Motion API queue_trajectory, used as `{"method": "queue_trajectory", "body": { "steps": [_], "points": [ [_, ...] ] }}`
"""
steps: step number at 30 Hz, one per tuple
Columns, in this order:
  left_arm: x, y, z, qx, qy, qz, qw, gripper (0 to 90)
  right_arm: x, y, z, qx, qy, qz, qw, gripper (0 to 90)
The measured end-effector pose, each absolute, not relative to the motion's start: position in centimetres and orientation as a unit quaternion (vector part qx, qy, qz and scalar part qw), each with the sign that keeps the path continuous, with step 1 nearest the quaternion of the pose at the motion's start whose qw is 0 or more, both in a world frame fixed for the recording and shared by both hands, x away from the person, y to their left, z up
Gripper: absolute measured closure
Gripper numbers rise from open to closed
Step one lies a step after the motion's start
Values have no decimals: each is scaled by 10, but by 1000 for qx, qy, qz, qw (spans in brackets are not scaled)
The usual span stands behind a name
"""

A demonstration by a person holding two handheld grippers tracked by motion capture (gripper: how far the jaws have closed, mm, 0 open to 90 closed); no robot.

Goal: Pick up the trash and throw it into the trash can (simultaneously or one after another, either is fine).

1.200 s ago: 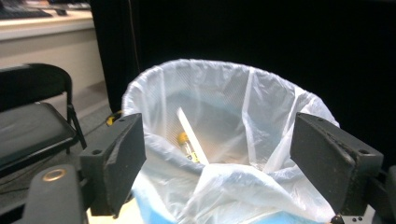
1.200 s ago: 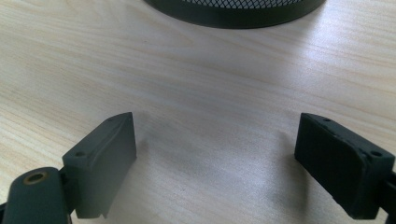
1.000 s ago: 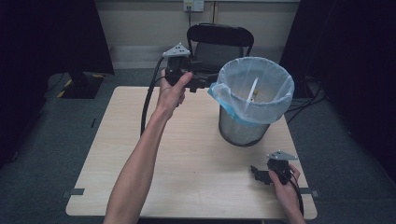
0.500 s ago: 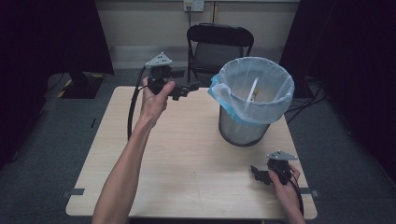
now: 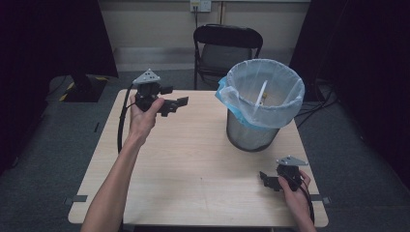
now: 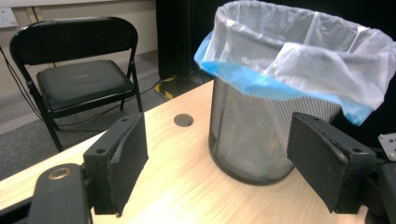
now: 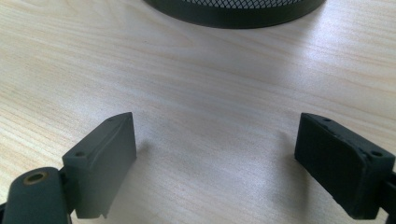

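While the left gripper [image 5: 173, 103] hangs above the table's [image 5: 193, 164] far-left part with nothing between its jaws, which have just been narrowing yet stand spread, the mesh wastebasket [image 5: 256, 121] with its plastic liner stands well to its right. The right gripper [image 5: 269, 180], spread and empty, rests near the front-right edge. Judging by this, a drop into the wastebasket looks finished; next calls for resettling or reaching anew.

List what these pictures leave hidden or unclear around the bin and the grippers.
- Bin contents: in the high view the white liner veils all but a pale stick, too small to identify.
- Bin base: cut by the right gripper view's top edge.
- Bin's far side: hidden by its own body in the left gripper view.
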State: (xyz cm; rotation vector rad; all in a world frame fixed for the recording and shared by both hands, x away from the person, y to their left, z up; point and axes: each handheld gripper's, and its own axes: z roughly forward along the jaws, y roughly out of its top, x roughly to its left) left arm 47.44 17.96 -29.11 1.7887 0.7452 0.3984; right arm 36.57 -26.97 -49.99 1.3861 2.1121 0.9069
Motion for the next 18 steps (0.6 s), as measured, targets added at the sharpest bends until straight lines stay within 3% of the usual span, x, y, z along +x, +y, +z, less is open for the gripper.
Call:
{"method": "queue_trajectory", "body": {
  "steps": [18],
  "points": [
    [444, 216, -335, 762, 336, 189, 520, 177, 366, -270, -500, 504, 766, 329, 227, 118]
  ]
}}
